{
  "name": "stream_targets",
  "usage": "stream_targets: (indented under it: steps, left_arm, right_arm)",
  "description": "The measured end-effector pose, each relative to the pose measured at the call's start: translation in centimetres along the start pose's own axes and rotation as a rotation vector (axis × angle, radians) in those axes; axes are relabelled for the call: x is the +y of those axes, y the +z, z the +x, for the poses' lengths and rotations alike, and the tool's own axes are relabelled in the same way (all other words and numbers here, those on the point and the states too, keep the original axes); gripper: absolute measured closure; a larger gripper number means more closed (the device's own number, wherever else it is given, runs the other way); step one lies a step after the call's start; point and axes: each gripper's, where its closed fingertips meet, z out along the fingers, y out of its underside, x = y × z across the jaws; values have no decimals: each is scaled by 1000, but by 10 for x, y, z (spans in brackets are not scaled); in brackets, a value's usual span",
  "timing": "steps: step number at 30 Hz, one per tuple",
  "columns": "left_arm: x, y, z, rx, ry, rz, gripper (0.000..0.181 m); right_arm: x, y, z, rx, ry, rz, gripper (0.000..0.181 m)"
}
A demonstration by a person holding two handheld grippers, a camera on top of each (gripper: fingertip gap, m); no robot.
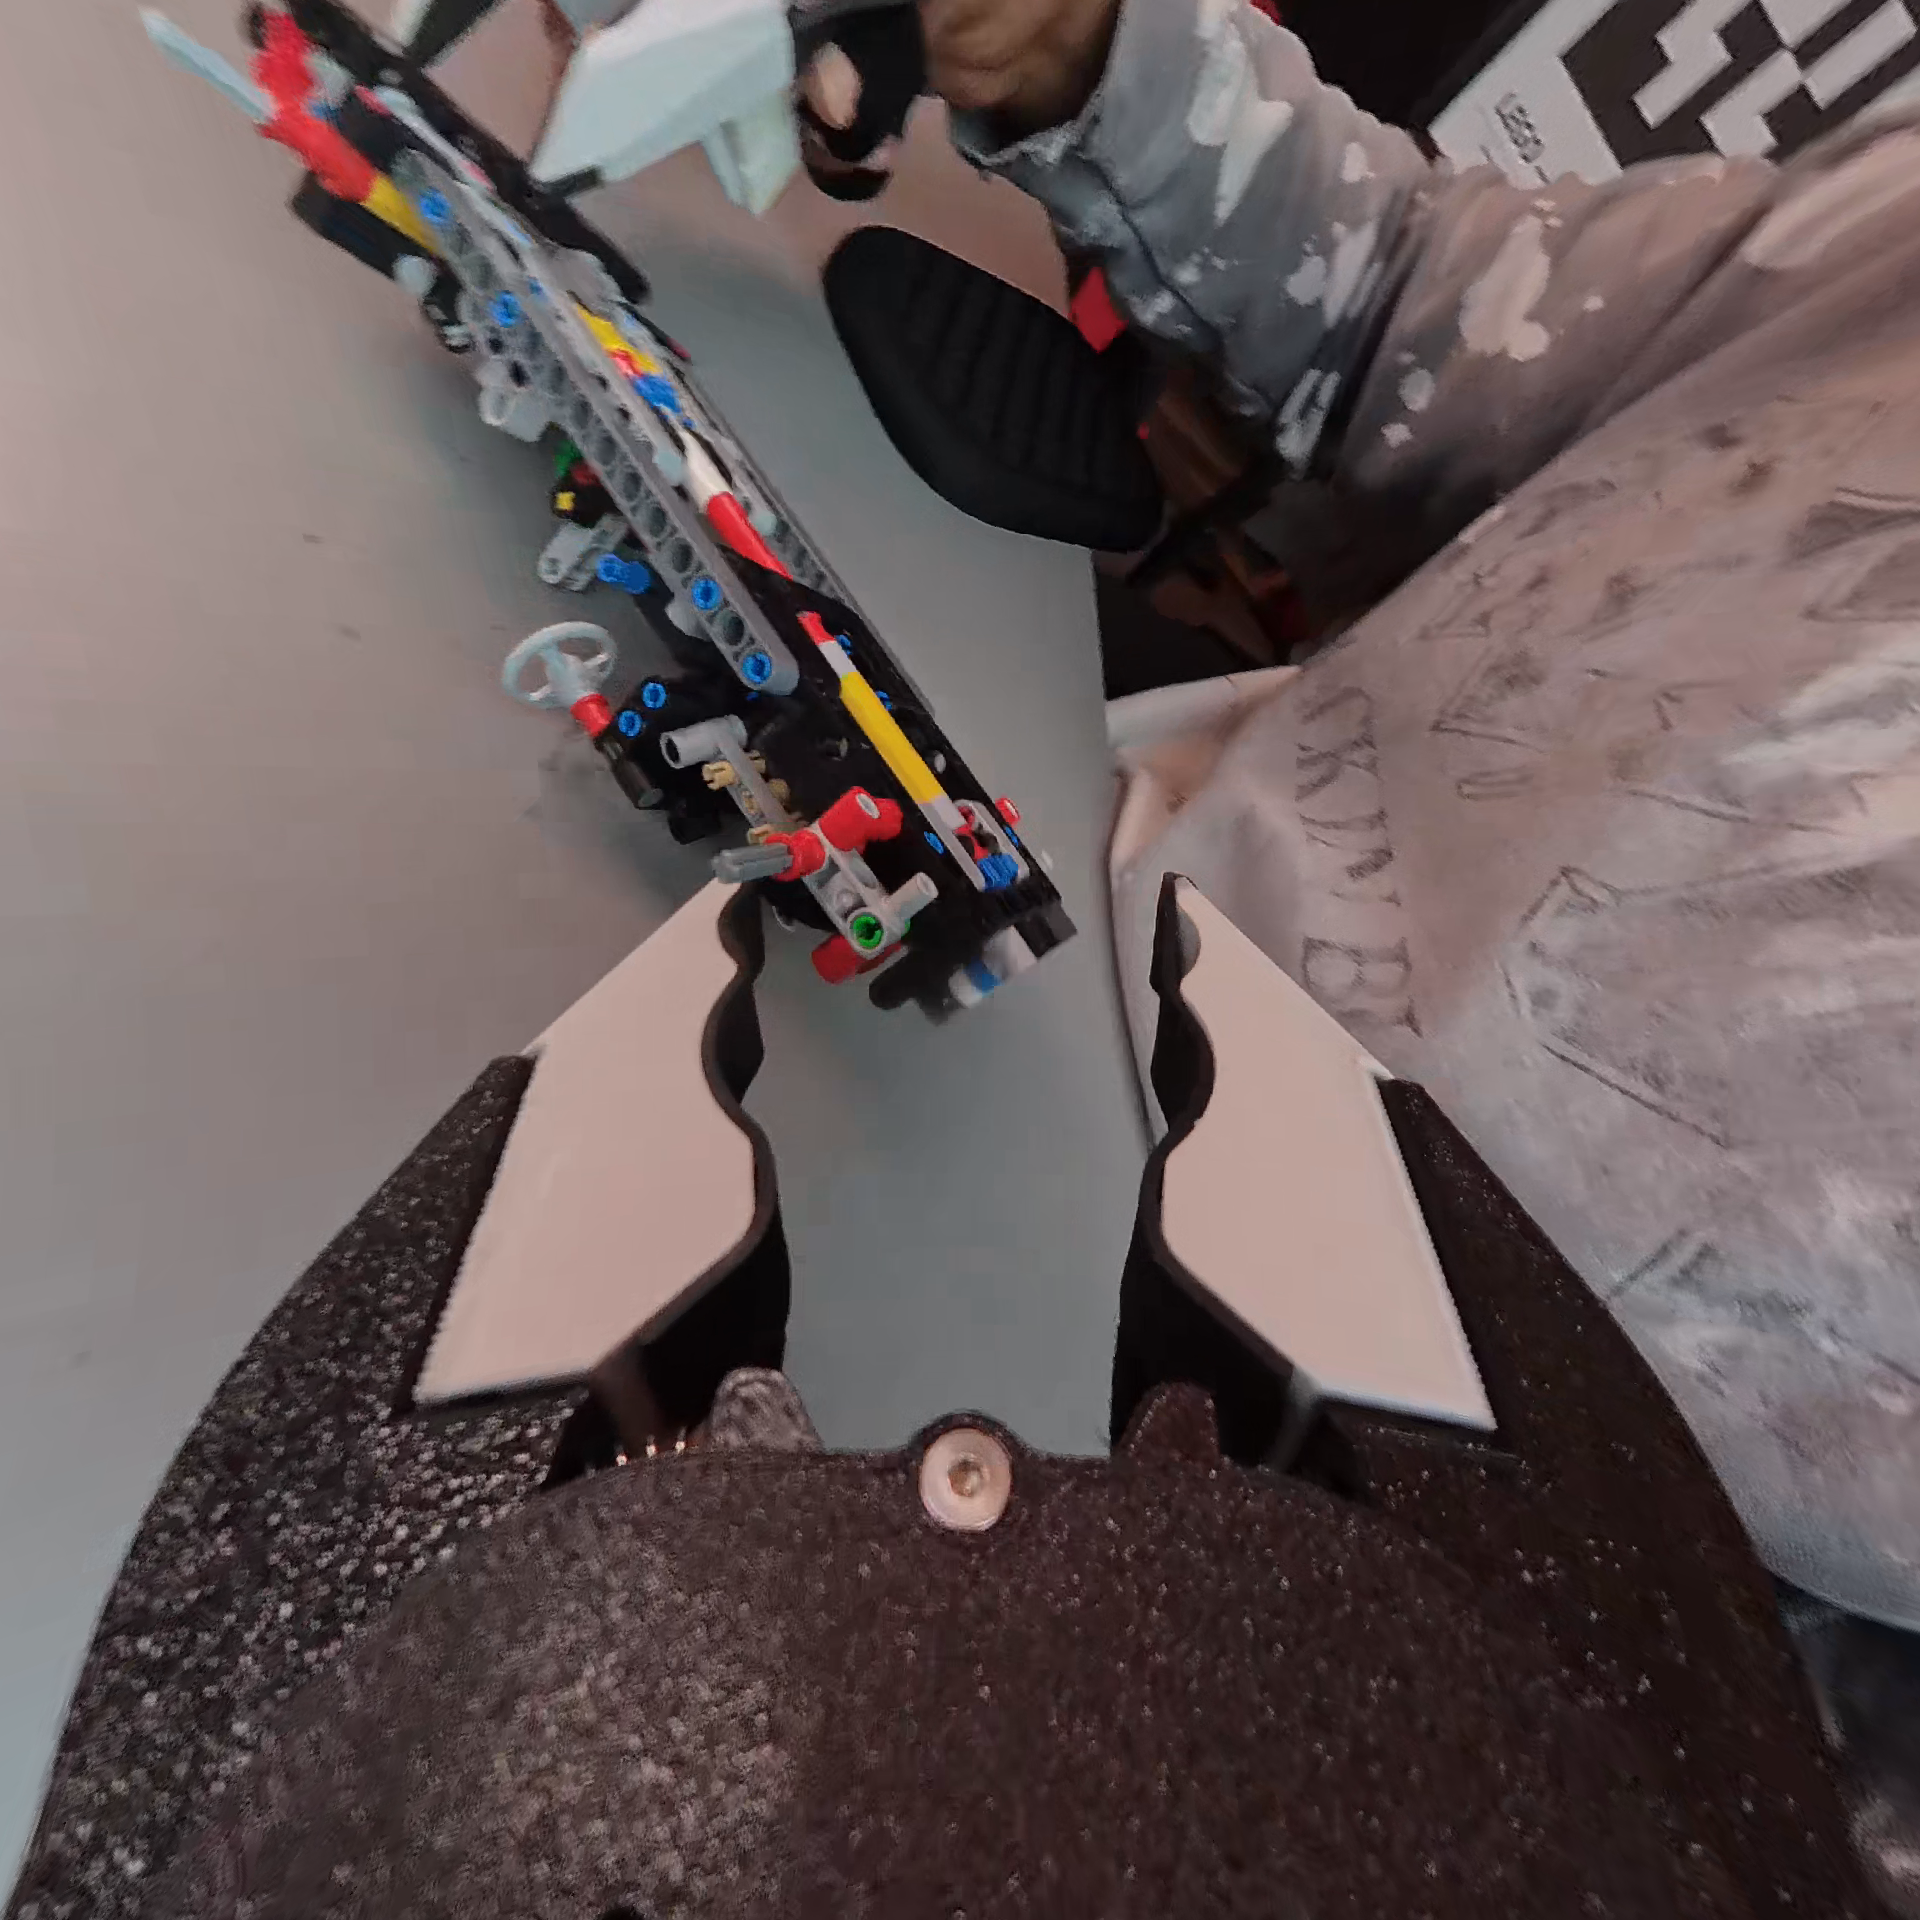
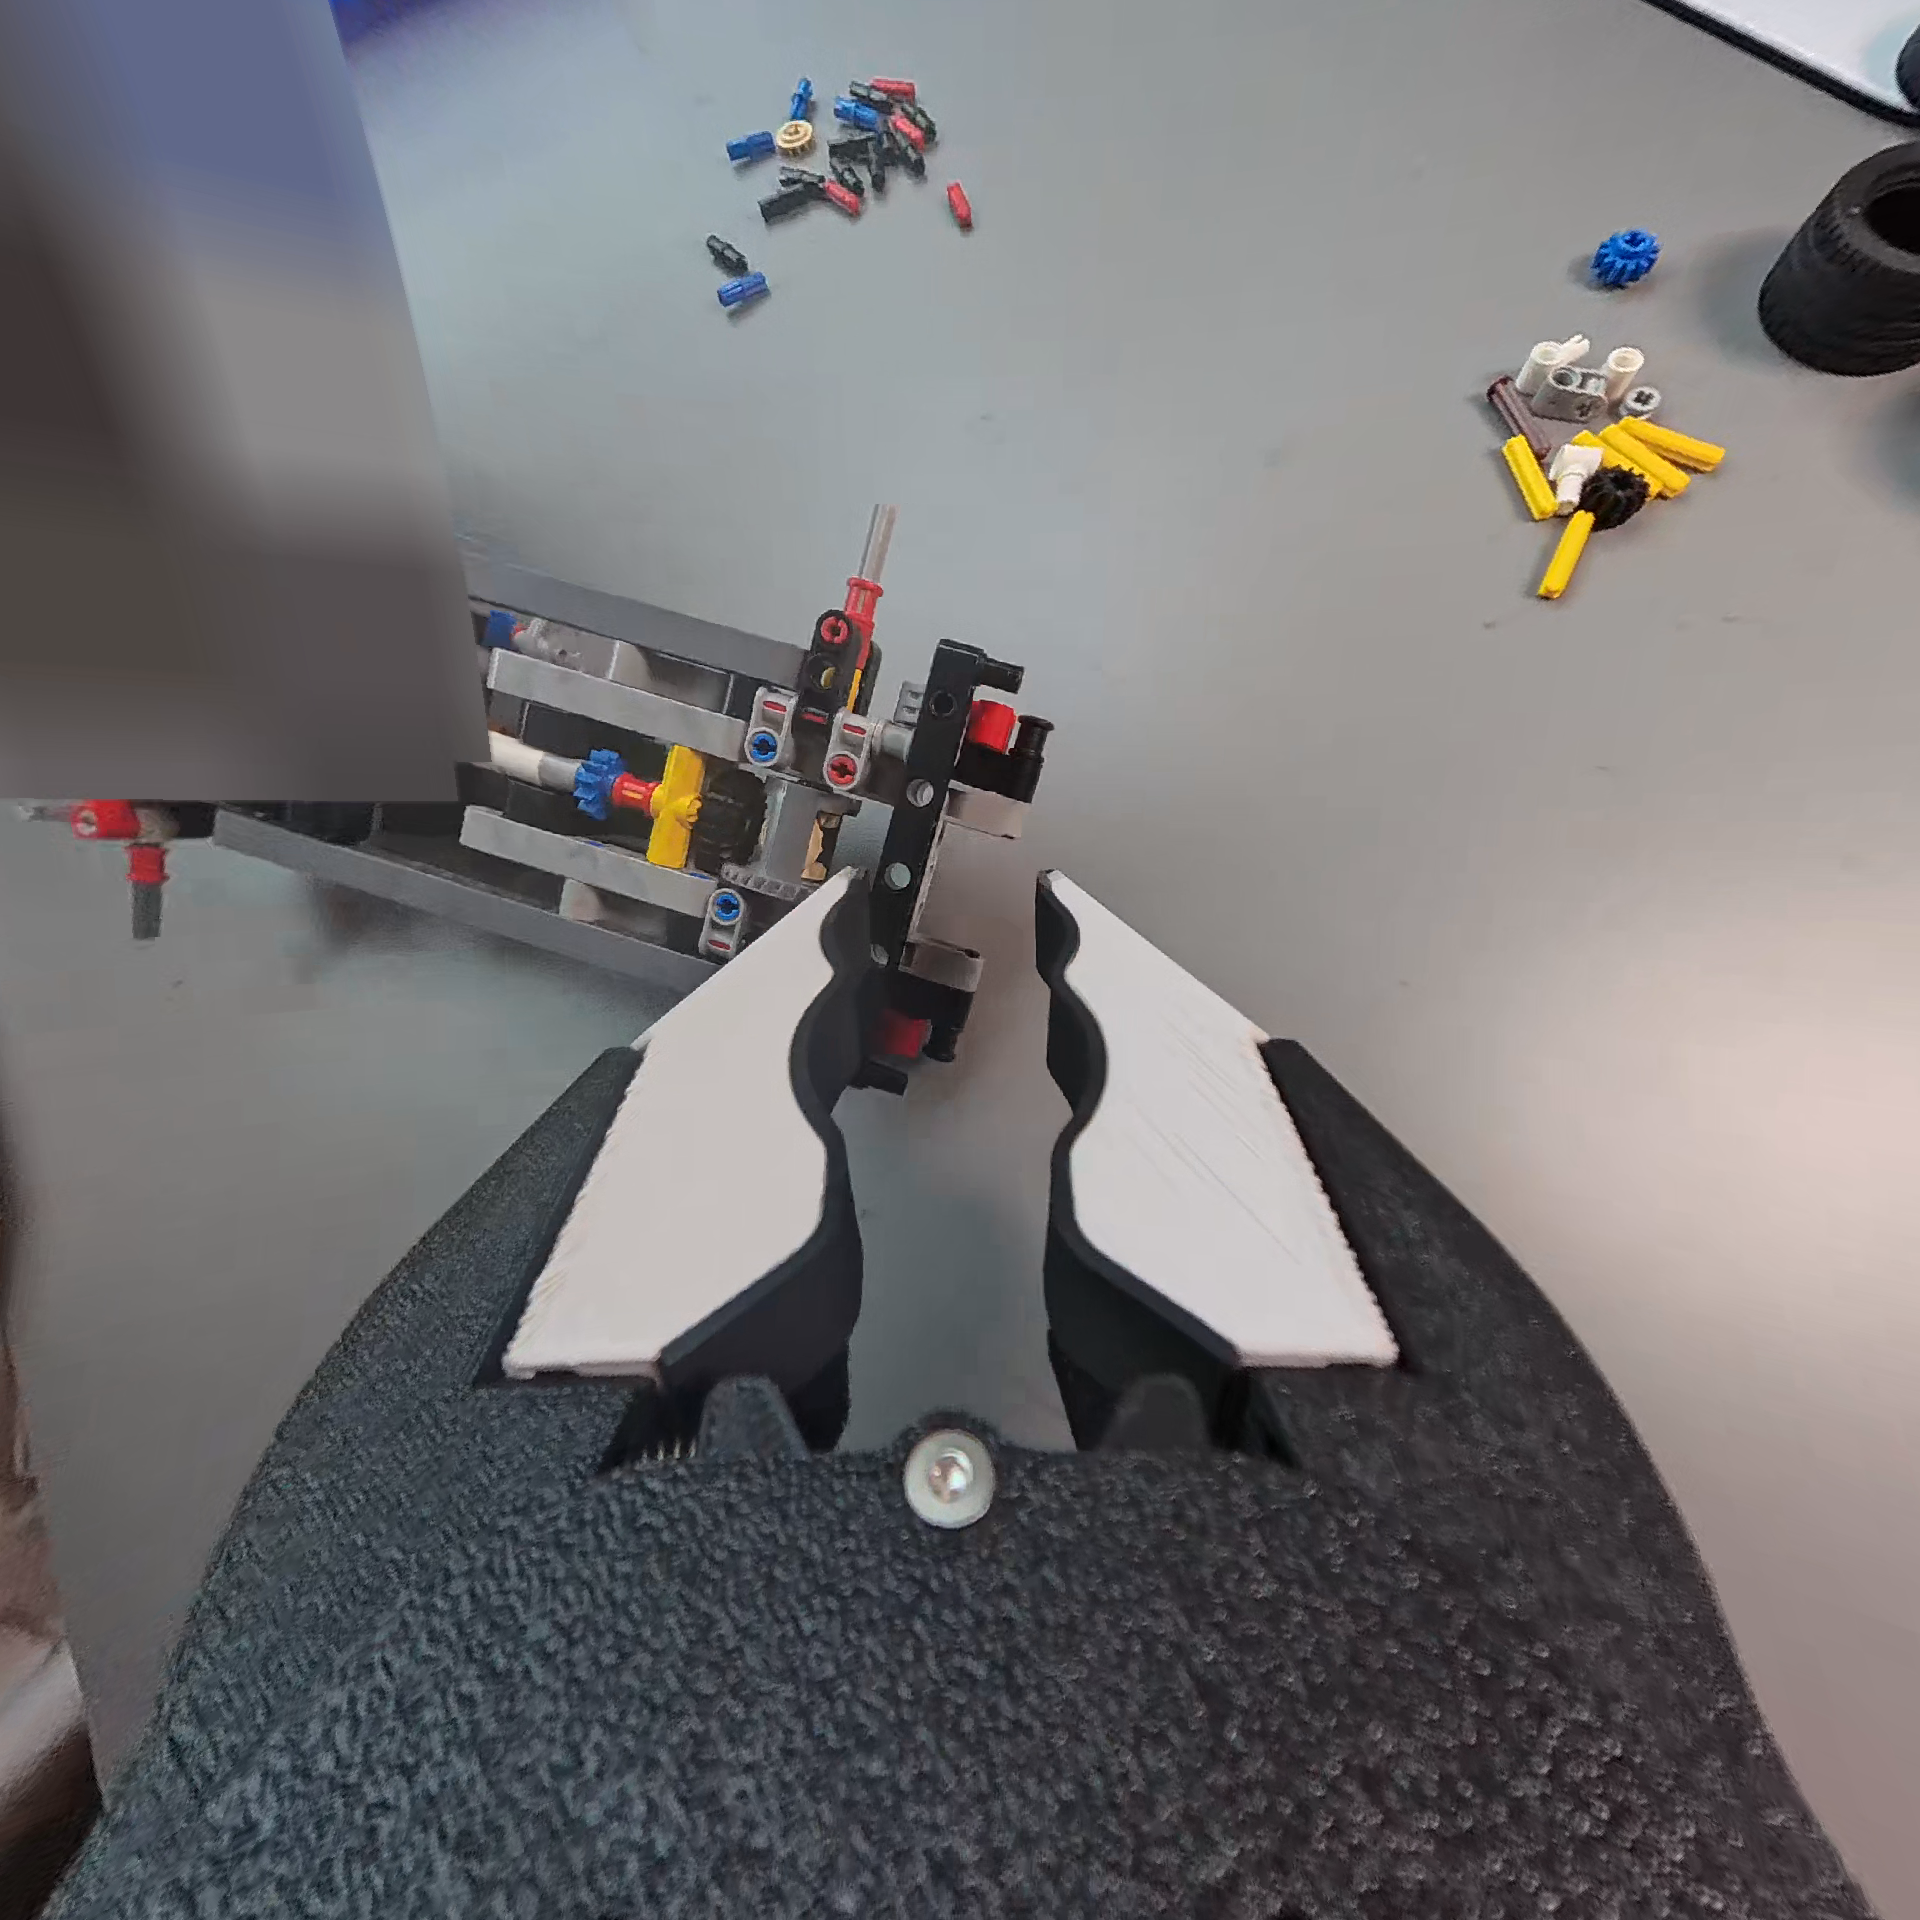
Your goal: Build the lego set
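A long lego chassis (image 1: 665, 520) of grey and black beams with red, yellow and blue pins lies on the grey table (image 1: 208, 727). My left gripper (image 1: 956, 894) is open and empty, its fingertips just short of the chassis's near end. The chassis also shows in the right wrist view (image 2: 727, 769). My right gripper (image 2: 945, 883) is open around the black upright beam (image 2: 920, 790) at that end, without pinching it. The right gripper also shows far off in the left wrist view (image 1: 675, 94), by the chassis's far end.
A person's pale sleeve (image 1: 1403, 260) and shirt (image 1: 1558, 883) fill the right of the left wrist view, beyond the table edge. A black chair seat (image 1: 987, 395) lies below. Loose pins (image 2: 842, 145), yellow axles with connectors (image 2: 1600, 447), a blue gear (image 2: 1624, 256) and a black tyre (image 2: 1860, 270) lie on the table.
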Motion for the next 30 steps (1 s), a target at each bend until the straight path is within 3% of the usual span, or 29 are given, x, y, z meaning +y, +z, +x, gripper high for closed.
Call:
stream_targets:
  steps: [1,5,8,11,14,19,25,30]
  left_arm:
    - [4,0,8,36,19,-19,107]
    - [-2,-14,22,108,83,11,109]
    - [-38,-25,-6,30,-8,181,115]
    - [-60,-18,-51,-89,-142,260,114]
    - [-60,4,-79,-136,-221,210,109]
    - [-62,38,-88,-123,-247,135,108]
    - [-75,44,-96,-126,-280,170,113]
    - [-82,42,-81,5,-316,222,128]
  right_arm:
    - [-1,1,-1,6,-19,-6,152]
    - [-6,6,-5,5,-99,-22,161]
    - [-15,11,-8,-15,-125,-24,161]
    - [-20,18,-9,-35,-136,-43,161]
    - [-20,25,-11,-47,-159,-64,168]
    - [-25,29,-14,-6,-272,-58,173]
    - [-52,24,-29,20,-421,64,173]
    - [-70,22,-42,36,-544,159,174]
